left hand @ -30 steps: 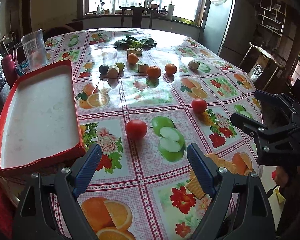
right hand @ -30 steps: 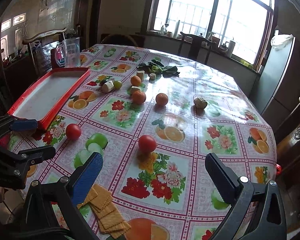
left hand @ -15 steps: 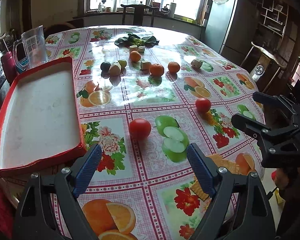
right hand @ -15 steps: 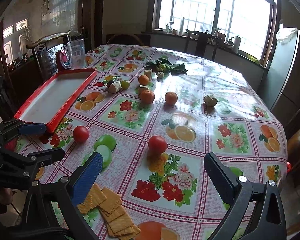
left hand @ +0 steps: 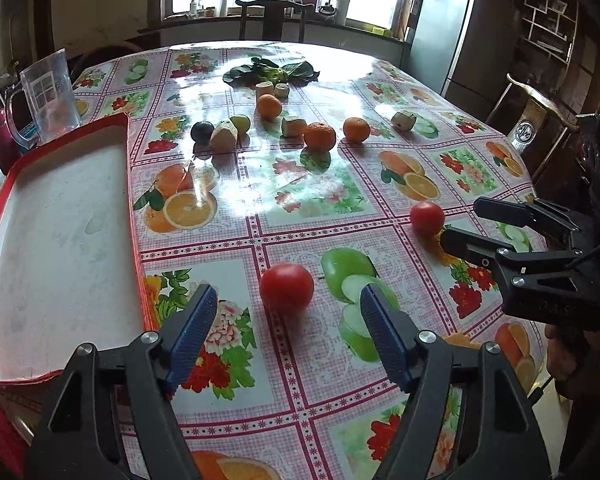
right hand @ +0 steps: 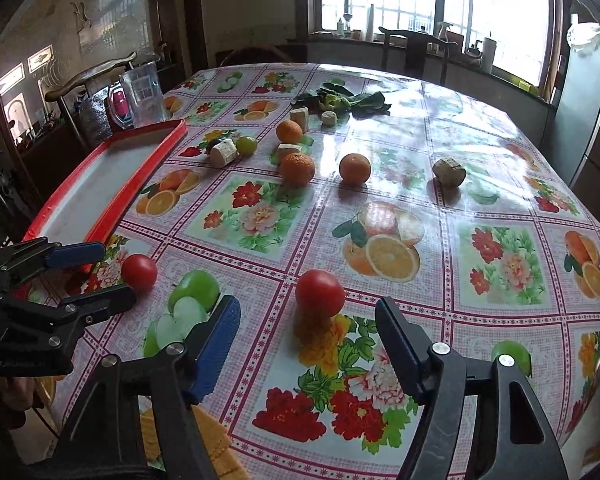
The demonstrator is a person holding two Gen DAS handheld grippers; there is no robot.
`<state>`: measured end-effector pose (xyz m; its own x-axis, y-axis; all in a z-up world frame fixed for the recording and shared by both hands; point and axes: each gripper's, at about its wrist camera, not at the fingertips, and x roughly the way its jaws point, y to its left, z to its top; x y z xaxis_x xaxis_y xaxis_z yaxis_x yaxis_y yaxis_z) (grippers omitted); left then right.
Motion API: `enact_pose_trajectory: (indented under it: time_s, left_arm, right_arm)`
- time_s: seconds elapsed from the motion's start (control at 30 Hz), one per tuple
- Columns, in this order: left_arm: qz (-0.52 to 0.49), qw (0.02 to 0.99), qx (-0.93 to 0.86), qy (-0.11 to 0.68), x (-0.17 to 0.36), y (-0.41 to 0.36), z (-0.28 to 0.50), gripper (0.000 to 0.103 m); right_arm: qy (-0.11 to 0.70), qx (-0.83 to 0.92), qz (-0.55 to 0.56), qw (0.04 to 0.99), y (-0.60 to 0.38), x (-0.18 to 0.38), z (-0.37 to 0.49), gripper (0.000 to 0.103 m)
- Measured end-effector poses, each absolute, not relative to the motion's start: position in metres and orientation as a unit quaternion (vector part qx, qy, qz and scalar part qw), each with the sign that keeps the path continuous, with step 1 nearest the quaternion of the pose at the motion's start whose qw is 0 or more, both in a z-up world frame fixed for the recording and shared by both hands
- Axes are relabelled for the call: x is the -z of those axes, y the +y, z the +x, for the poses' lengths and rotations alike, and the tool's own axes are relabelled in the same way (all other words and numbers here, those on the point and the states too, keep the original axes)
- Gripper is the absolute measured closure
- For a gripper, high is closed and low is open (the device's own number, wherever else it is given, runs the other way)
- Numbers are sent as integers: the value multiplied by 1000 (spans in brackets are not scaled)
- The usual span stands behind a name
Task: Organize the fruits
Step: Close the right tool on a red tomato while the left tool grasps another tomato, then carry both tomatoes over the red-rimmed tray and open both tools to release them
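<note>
left hand-held gripper (left hand: 284,320): jaws wide, empty, straddling near-edge tomato (left hand: 286,287) for pickup; right hand-held gripper (right hand: 308,332): likewise wide, empty, lined on second tomato (right hand: 320,293)

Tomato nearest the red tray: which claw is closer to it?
Left. The left claw is open with the tomato just ahead between its fingers. The right claw is open in front of the other tomato, farther off.
</note>
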<state>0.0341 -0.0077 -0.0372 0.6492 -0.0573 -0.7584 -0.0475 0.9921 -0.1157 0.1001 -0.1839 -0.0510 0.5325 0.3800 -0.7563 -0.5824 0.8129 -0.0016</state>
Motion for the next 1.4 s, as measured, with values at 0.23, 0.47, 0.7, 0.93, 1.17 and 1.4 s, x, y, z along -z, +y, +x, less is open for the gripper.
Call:
enact_pose_trajectory:
  time_s: [0.23,0.47,0.7,0.93,1.17,1.4]
  left_arm:
    - [-54,897,11,439,53,-6,54,52]
    - [-47,898,19,438,57,-7,58,72]
    - [-63,898,34,435,54,-3,49,73]
    - [-81,900,33,427,47,7,31,73]
    - [-97,909,21,405,32,26,8,73]
    - [-110,917,-1,383,17,52,-12,73]
  right_arm:
    - [423,-276,-137,852,-174,71,123,63]
    - [435,-281,-113,848,-179,78,132,72]
    - [437,-295,-80,846,-183,68,123,72]
    - [434,-306,-80,844,-171,60,106,72]
    - [427,-329,-86,838,-150,50,88,72]
    - [415,-365,-94,828,-118,37,68,72]
